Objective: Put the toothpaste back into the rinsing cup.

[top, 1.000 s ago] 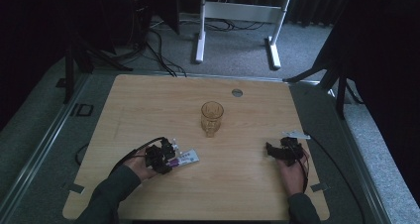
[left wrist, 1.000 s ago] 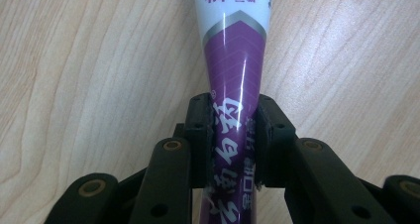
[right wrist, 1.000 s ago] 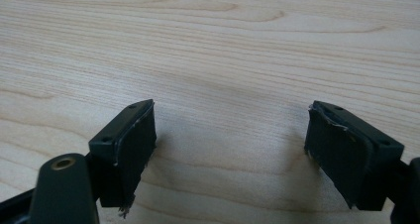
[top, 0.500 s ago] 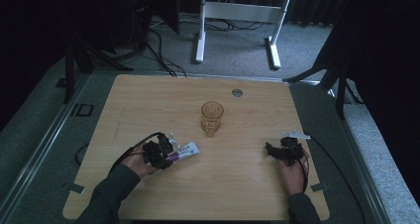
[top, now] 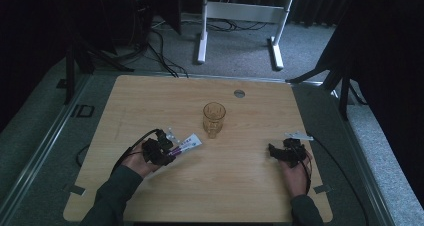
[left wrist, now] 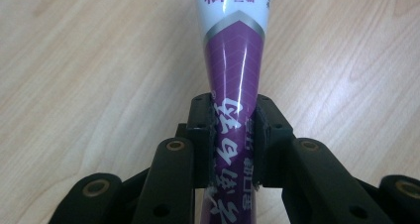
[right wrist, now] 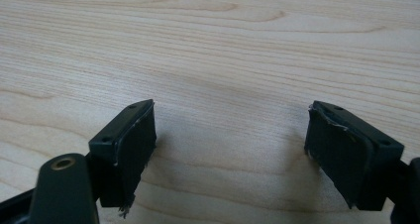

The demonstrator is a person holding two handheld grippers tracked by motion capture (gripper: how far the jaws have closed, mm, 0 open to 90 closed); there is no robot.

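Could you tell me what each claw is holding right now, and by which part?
The left claw is shut on the purple-and-white tube, gripping its purple end from both sides. The right claw stands open over the wooden table, holding nothing.

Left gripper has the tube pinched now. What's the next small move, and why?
Probably lift it slightly off the table. The left gripper is shut on the purple-and-white tube, which lies flat on the wood near the glass mug.
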